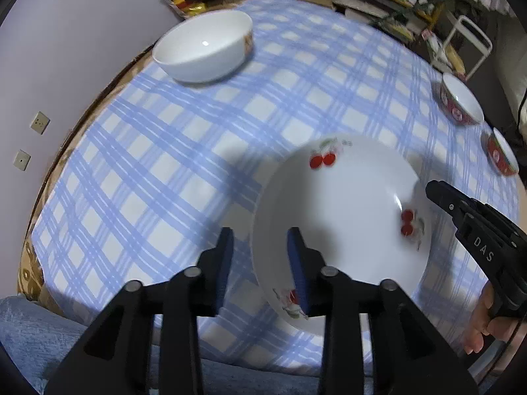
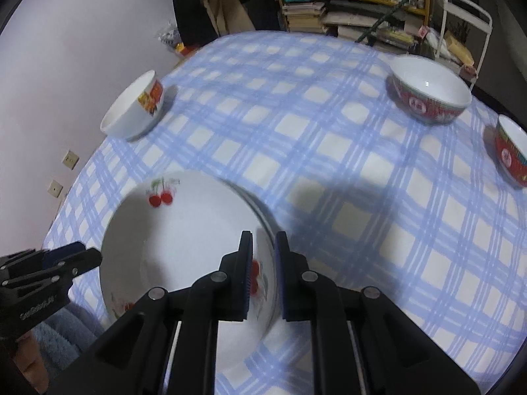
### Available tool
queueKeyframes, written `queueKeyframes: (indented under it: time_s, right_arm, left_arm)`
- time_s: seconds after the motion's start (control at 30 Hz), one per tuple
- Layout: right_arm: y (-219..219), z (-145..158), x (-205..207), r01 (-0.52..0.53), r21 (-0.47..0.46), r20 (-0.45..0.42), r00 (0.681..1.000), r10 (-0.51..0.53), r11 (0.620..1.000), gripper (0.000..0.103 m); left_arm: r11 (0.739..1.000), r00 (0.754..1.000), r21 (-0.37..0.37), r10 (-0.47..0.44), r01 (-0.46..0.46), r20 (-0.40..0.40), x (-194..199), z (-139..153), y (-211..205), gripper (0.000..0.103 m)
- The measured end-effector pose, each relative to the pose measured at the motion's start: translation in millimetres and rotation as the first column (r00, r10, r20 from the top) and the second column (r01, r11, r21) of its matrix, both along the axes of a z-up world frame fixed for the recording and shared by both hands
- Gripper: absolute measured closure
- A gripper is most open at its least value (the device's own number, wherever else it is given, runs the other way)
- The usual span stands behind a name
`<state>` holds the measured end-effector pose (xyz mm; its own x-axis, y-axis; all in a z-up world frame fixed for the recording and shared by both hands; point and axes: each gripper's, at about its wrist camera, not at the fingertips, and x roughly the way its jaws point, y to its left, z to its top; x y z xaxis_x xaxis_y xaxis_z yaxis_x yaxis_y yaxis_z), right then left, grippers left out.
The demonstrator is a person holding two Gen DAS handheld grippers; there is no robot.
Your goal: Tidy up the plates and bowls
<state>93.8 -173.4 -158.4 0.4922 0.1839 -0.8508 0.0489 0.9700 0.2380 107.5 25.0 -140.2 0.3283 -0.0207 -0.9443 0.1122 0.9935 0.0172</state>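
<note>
Cluttered shelves (image 2: 362, 10) with books and bags are seen behind a surface (image 1: 184, 151) covered by a blue-and-white checked cloth, set beside a pale wall (image 1: 66, 49) on the left. A white plate with cherry prints (image 1: 342, 230) is seen at the near edge of the surface; in the right wrist view a second rim seems to show beneath it, though blur makes this uncertain. The left tongs (image 1: 260, 263) are spread apart, and the plate's left rim is straddled by them, one blue pad outside the rim and one over the plate; contact cannot be confirmed. The right tongs (image 2: 263, 270) are closed to a narrow gap around the plate's right rim, which is gripped between the pads. A white bowl with an orange label (image 2: 135, 112) is placed at the far left, well apart from the plate. Two red-patterned bowls are placed at the far right: one (image 2: 431, 93) farther back, the other (image 2: 512, 149) near the right edge.
</note>
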Motion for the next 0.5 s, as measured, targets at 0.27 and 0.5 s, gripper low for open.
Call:
queueKeyframes:
  time_s: [0.27,0.5]
  right_arm:
    - [20.8,26.2,30.2,-0.082,-0.036,0.078,0.993,0.085,0.996,0.054]
    - [51.3,42.5,68.4,-0.165,-0.076,0.167,0.97,0.176,0.983,0.011]
  left_arm:
    - [0.995,0.993,-0.017,0.094,-0.093,0.069,32.2,28.0,30.3,0.033]
    - [0.982,0.963,0.038,0.175,-0.186,0.204,69.7,50.7,59.9,0.032]
